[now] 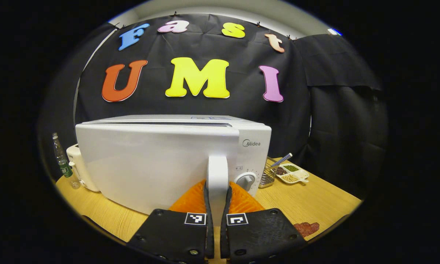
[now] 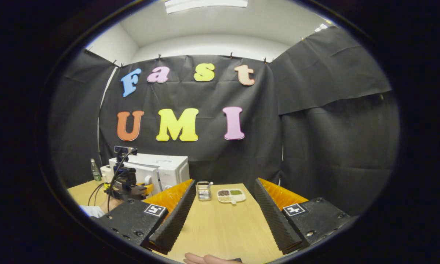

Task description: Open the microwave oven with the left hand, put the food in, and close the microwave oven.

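the wooden table (image 2: 220, 227) carries everything, and your microwave oven (image 1: 161, 161) sits toward its back left in the right gripper view, with its white door (image 1: 150, 165) swung slightly out from the body, so a thin gap shows along the top edge in the left gripper view. the control panel with its round knob (image 1: 246, 180) is just to the right of the door. a white appliance (image 1: 79, 167) stands just beside the oven on its far side, and a clear bottle (image 1: 62, 161) stands near that.

your left gripper (image 1: 217, 205) is clenched on the door handle (image 1: 217, 172), an upright white bar, with both fingers pressing its sides low down. in the right gripper view you can see that same tool (image 2: 126, 185), with its trailing cables, up against the oven front.

your right gripper (image 2: 223, 216) hangs released over the bare tabletop, jaws spread wide and holding nothing, well apart from the oven. a hand (image 2: 205, 259) shows at the bottom edge of that view.

the food, a small divided dish (image 2: 231, 195) of beans and grains, rests on the table to the right of the oven, with a small wire basket (image 2: 204, 190) just beside it on the oven side. in the left gripper view a utensil handle (image 1: 280, 160) sticks up out of that basket. a reddish patch (image 1: 306, 228) lies on the near right of the table in the left gripper view; you cannot tell what it is.
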